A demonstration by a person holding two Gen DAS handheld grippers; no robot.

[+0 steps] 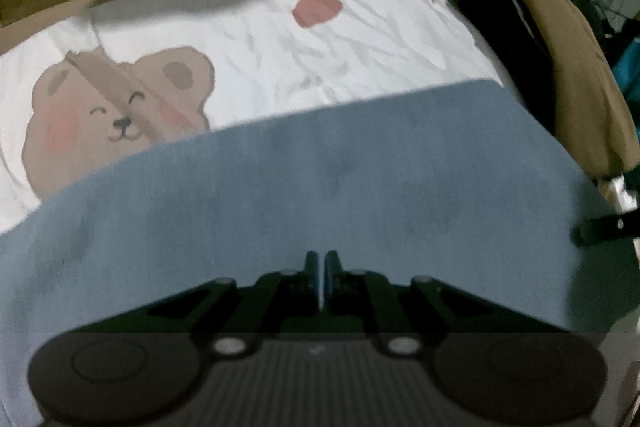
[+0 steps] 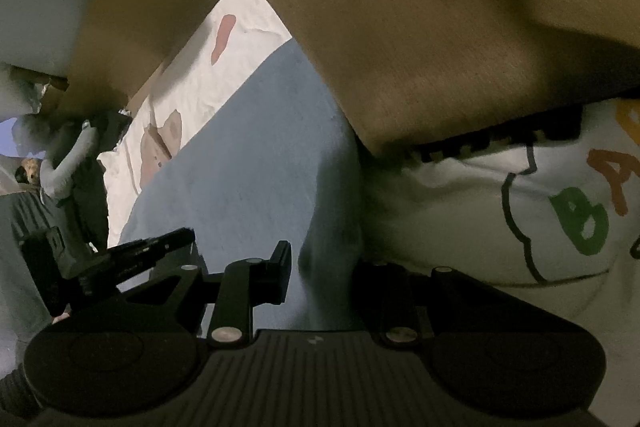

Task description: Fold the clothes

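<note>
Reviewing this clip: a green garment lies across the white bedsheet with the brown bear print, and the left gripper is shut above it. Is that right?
Not quite: the garment is blue, not green, as the left wrist view shows. The rest holds: it lies across the white bedsheet with the brown bear print, and the left gripper is shut above it.

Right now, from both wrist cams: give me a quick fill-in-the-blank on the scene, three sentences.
1. The cartoon printed on the white sheet is a smiling ____.
2. The garment spread under the left tongs is coloured ____.
3. On the white shirt under the tan garment, the big green letter is ____.

Missing words: bear; blue; B
</note>
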